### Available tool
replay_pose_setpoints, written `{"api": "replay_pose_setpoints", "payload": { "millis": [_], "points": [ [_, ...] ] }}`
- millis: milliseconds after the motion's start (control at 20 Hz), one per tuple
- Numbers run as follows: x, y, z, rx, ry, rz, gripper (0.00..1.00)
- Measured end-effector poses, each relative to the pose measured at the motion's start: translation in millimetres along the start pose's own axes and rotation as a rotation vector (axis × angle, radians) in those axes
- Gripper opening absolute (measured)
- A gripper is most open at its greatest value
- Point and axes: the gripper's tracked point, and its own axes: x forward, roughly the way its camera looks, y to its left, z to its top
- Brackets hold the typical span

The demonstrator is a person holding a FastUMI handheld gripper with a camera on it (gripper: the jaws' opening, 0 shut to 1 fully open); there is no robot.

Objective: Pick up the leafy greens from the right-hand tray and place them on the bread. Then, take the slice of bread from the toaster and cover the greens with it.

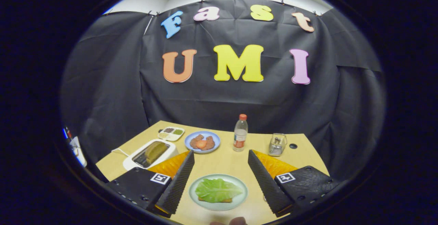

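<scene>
Between my wide-open, empty claw (pixel 220 170) the leafy greens (pixel 217 190) already lie on the bread (pixel 215 200), so fetching the toaster (pixel 150 153) slice (pixel 154 151) at far left risks brushing them off.

The lower slice of bread (pixel 219 200) is almost fully covered by the leafy greens (pixel 217 189); only a thin brown edge is seen under them. The bread slice (pixel 154 151) in the toaster (pixel 137 163) is partly sunk in the slot. The contents of the divided dish (pixel 171 133) and of the small metal holder (pixel 277 144) are too small to be told. The toaster's near corner is hidden behind one finger (pixel 178 180) of the open gripper (pixel 220 156).
</scene>
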Motion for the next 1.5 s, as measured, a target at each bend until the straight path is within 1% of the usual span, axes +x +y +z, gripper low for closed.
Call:
{"api": "replay_pose_setpoints", "payload": {
  "millis": [200,400,600,800,850,1100,1150,1300,1400,1450,1500],
  "points": [
    [21.3,81.1,-3.9,0.035,0.021,0.006,0.96],
    [50.5,144.9,-28.6,0.047,0.093,0.017,0.96],
    [76.7,167.2,-53.0,0.077,0.159,-0.013,0.97],
    [100.4,170.7,-66.9,0.109,0.191,-0.053,0.96],
    [104.2,171.6,-70.9,0.116,0.204,-0.058,0.90],
    [114.9,176.6,-84.3,0.114,0.248,-0.059,0.52],
    [116.8,173.8,-86.0,0.101,0.248,-0.082,0.45],
    [116.6,175.3,-79.7,0.083,0.238,-0.089,0.22],
    [114.3,183.1,-81.7,0.098,0.247,-0.057,0.10],
    [110.1,182.9,-77.0,0.091,0.241,-0.058,0.10],
    [106.4,180.3,-69.3,0.095,0.227,-0.054,0.05]
  ]
}}
